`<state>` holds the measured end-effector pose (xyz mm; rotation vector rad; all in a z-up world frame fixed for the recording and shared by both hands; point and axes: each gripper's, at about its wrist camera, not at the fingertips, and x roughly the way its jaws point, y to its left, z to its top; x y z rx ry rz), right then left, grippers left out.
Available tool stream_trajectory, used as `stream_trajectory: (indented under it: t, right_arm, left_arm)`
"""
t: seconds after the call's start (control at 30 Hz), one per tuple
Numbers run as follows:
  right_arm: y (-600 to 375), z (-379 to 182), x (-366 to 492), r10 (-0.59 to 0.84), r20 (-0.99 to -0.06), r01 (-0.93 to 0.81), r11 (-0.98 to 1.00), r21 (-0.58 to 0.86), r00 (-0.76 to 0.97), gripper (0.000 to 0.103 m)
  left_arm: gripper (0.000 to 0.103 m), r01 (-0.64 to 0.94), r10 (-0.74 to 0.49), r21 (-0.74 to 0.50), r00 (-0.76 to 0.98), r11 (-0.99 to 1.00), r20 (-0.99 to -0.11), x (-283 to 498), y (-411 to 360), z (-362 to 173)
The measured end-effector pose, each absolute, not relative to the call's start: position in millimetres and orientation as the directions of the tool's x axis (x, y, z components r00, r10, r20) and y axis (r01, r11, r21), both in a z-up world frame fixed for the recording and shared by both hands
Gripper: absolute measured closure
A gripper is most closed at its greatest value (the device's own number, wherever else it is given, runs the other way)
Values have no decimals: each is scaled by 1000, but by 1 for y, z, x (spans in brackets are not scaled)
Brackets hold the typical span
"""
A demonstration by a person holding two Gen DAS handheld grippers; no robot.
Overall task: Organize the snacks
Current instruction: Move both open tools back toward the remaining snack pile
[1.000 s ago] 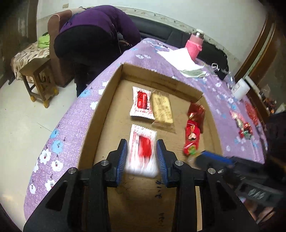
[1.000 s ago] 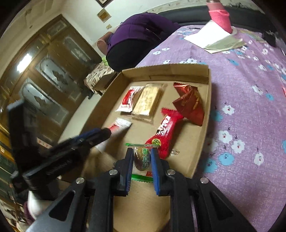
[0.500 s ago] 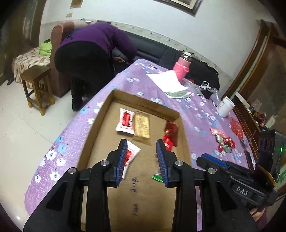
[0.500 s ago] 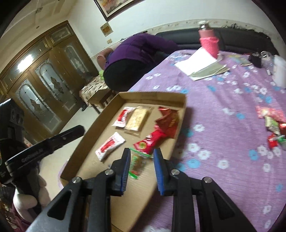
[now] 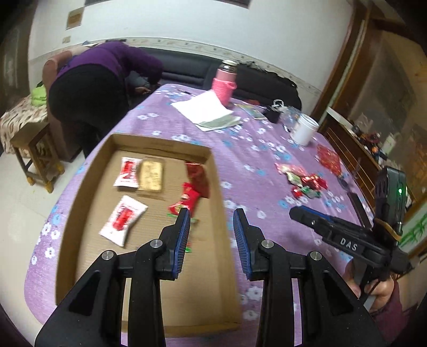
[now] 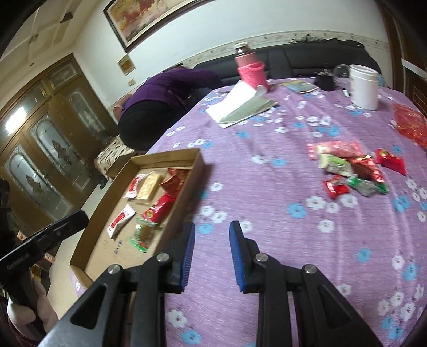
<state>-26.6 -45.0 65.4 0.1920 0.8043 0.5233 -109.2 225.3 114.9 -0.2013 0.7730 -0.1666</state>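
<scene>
Shallow corrugated cardboard tray (image 5: 88, 170) on purple floral cloth (image 6: 267, 192), crinkly foil snack packets (image 5: 125, 220) lying flat inside, loose wrapper pile (image 6: 355, 168) well apart, left gripper (image 5: 210, 227) and right gripper (image 6: 212, 240) jaws parted, empty

Home living room: black sofa (image 6: 307, 60), framed painting (image 6: 149, 20), wooden cabinet (image 6: 45, 128).

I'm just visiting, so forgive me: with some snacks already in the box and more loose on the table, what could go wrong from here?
The loose snack pile is a jumble of overlapping wrappers, so the empty right gripper might pinch two at once or let a slick one slip. The white cup and pink bottle stand beyond the pile, where a long reach could knock them.
</scene>
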Motion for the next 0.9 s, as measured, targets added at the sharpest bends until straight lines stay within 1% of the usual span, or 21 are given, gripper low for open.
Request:
stream_trajectory:
  t: [0.03,0.07,0.13,0.17,0.33,0.47,0.6,0.63,0.67,0.73,0.9]
  right_arm:
    - [-52,66,-26,514,-631,-367,857,361,581,74]
    - [-60,66,-26,511,-628,-358,860,365,587,74]
    - [-77,65,-26,501,-623,-339,865,369,600,74]
    - [-89,64,-26,494,-622,-326,869,371,608,74]
    - [-152,54,-19,423,-629,-217,899,381,652,74]
    - [-200,48,-9,379,-631,-109,899,423,677,74]
    - [-224,49,6,355,-625,-67,898,435,696,74]
    - [-227,49,11,345,-626,-59,901,431,700,73]
    - [-230,49,19,335,-628,-52,904,424,702,66]
    - [-232,47,36,318,-634,-34,908,417,705,58]
    - [-226,41,86,302,-654,-24,917,398,693,58]
  left_arm:
    - [70,86,-224,-232,701,969,-677,-109,219,115]
    - [67,95,-225,-222,697,970,-681,-109,211,116]
    - [58,116,-233,-213,692,970,-683,-110,198,117]
    - [57,133,-240,-206,688,969,-685,-111,189,117]
    - [57,211,-273,-177,646,961,-713,-108,154,107]
    - [57,257,-312,-192,599,947,-737,-97,130,94]
    - [58,296,-339,-200,553,934,-761,-86,107,83]
    - [58,302,-342,-200,547,932,-764,-85,103,81]
    - [58,311,-343,-197,540,930,-768,-83,97,80]
    - [58,319,-344,-193,534,928,-773,-79,90,78]
    - [58,339,-342,-178,522,924,-782,-71,76,75]
